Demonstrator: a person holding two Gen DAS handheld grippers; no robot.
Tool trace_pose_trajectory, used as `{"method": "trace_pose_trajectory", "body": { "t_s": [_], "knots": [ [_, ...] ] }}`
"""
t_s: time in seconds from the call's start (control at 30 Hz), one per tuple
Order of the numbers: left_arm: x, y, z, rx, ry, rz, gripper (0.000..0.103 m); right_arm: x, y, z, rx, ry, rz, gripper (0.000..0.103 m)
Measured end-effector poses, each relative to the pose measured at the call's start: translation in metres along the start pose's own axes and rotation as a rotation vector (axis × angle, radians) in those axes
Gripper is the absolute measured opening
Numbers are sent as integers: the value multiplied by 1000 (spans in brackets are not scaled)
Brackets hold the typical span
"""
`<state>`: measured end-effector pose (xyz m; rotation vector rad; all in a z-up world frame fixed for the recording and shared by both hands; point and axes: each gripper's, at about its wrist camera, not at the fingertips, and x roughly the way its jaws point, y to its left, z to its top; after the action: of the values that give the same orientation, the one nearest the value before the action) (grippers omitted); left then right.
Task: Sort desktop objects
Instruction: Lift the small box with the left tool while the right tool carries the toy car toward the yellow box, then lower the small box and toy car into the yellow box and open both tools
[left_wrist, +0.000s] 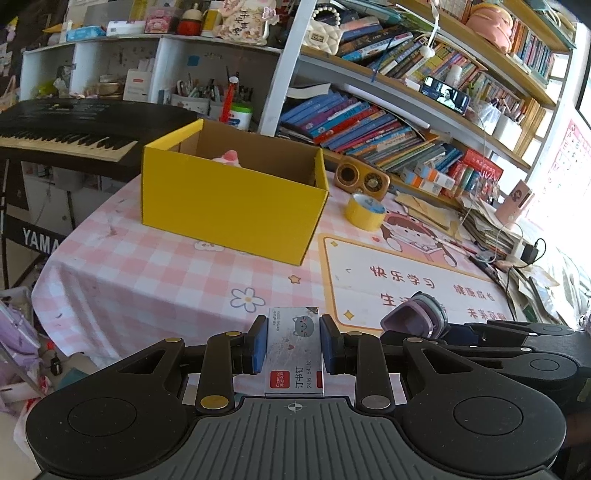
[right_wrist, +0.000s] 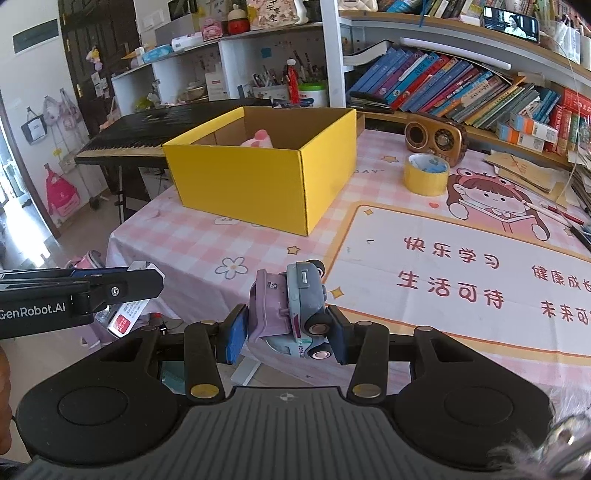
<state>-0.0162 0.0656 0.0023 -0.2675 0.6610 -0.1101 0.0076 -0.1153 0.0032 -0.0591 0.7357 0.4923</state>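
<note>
While your left hand-held gripper (left_wrist: 293, 345) clamps the staple box (left_wrist: 294, 350) and the right (right_wrist: 286, 326) the toy car (right_wrist: 291, 306) above the surface's near edge, clear the yellow box (right_wrist: 266, 184) wall before releasing.

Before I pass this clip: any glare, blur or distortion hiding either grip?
Left wrist view: fisheye bends the shelves, window glare whitens the right edge, staple box sharp in the left gripper. Right wrist view: same bending, toy car sharp in the right gripper.
</note>
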Motion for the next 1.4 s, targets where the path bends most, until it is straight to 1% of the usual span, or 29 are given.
{"method": "trace_pose_trajectory", "body": {
  "t_s": [0.23,0.47,0.7,0.87,1.07,1.2,1.3,1.4],
  "knots": [
    [-3,10,2,-31,-10,17,28,7,12,7,-44,19,33,42],
    [2,20,7,-71,-10,31,28,17,18,14,-90,41,58,42],
    [14,24,23,-93,-37,45,28,25,12,32,-118,3,89,42],
    [22,23,49,-77,-97,54,28,34,3,61,-126,-44,103,42],
    [36,24,92,-70,-189,77,28,43,-8,113,-141,-132,141,42],
    [51,24,121,-73,-239,101,28,59,-17,148,-158,-166,170,42],
    [68,26,137,-77,-250,124,28,75,-21,169,-188,-176,191,42],
    [89,29,147,-88,-232,151,28,94,-23,184,-227,-173,209,42]
  ]
}}
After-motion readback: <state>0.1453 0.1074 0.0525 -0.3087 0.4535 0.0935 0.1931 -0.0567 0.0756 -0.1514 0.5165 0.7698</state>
